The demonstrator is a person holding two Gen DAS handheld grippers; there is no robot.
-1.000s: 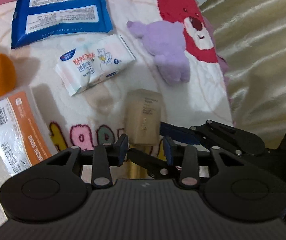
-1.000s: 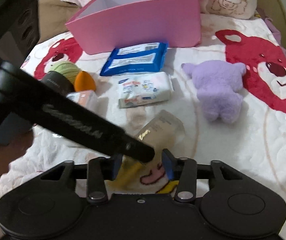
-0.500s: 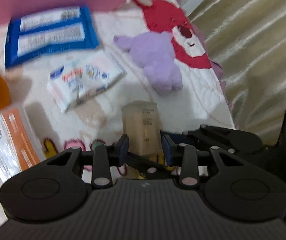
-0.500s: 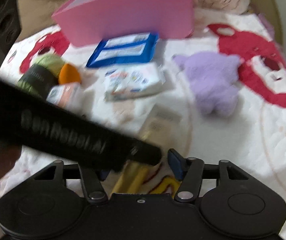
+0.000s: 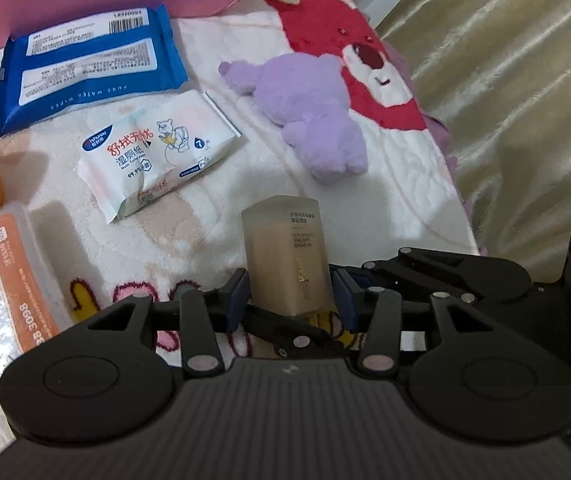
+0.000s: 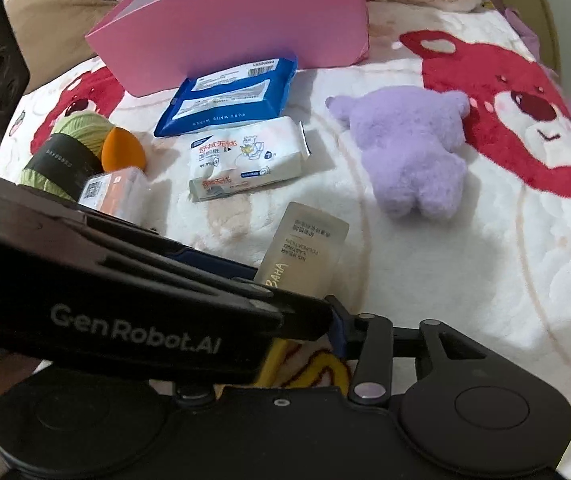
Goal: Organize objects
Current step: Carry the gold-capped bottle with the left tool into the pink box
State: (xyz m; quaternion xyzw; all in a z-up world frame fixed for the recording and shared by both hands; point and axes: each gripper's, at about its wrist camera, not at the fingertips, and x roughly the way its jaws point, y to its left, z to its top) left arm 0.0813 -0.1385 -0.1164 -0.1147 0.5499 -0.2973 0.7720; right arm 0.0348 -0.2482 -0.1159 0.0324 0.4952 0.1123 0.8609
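Since a second ago the foundation bottle (image 5: 287,258) has tipped up from lying flat. My left gripper (image 5: 288,295) has just widened its jaws; the bottle stands between its pads with slight gaps. Whether my right gripper (image 6: 327,322) grips I cannot tell (the left one hides a finger). Beyond lie the white wipes pack (image 5: 157,152), purple plush (image 5: 305,108) and pink box (image 6: 241,20).

1. We see the foundation bottle (image 5: 287,264) standing up tall between the left tongs (image 5: 289,296) now; before, it lay lower and tilted.
2. The left tongs have just been opening, with the bottle between them.
3. The right tongs (image 6: 325,320) closed a little.
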